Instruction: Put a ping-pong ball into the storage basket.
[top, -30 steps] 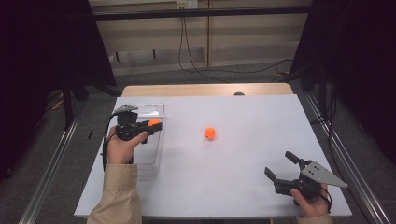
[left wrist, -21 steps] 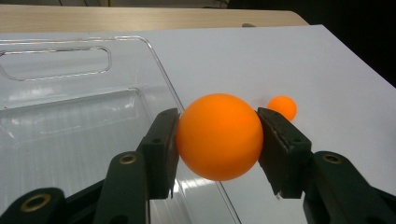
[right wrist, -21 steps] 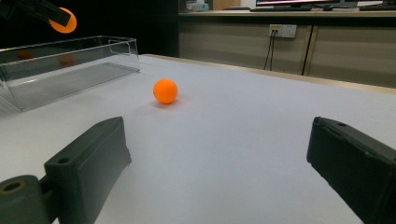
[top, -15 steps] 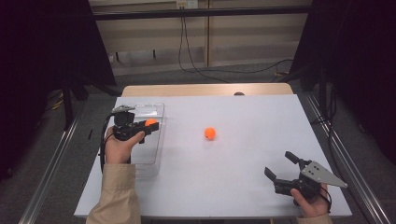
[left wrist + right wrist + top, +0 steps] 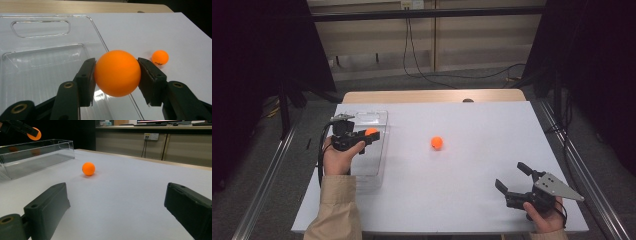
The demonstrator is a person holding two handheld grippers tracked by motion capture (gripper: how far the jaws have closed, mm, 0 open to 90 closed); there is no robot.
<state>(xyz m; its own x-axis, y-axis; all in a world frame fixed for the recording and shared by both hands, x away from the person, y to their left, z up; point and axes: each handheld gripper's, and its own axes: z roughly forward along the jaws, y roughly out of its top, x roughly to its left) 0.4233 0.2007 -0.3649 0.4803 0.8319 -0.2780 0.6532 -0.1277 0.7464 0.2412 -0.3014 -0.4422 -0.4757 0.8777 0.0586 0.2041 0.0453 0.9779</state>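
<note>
Little has shifted since the earlier frames: the left gripper (image 5: 371, 136) has drifted only slightly over the box, while the right gripper (image 5: 513, 176) has kept its place near the front right corner.

In the left gripper view the two black jaws pinch a smooth orange ball (image 5: 117, 73) from both sides, the pads pressed flat against it. Seen from above, that held ball (image 5: 371, 132) hangs over the clear plastic rectangular box (image 5: 377, 165), near its right wall. The left gripper view shows the box's transparent floor and a slotted handle cut into its far end (image 5: 40, 25), with the ball above the right-hand rim. The person's left hand (image 5: 337, 159), in a tan sleeve, grips the tool from behind.

A second small orange ball (image 5: 437, 143) lies on the bare white worktop (image 5: 472, 125), well apart from the box and to its right; the left gripper view catches it just past the right jaw (image 5: 160, 57), and the right gripper view sees it ahead on the sheet (image 5: 88, 168).

The right gripper's jaws stand spread wide with nothing between them, pointing across the worktop toward that loose ball. The person's right hand (image 5: 544, 220) holds it low, with the grey three-cornered plate (image 5: 557, 186) on top.
</note>
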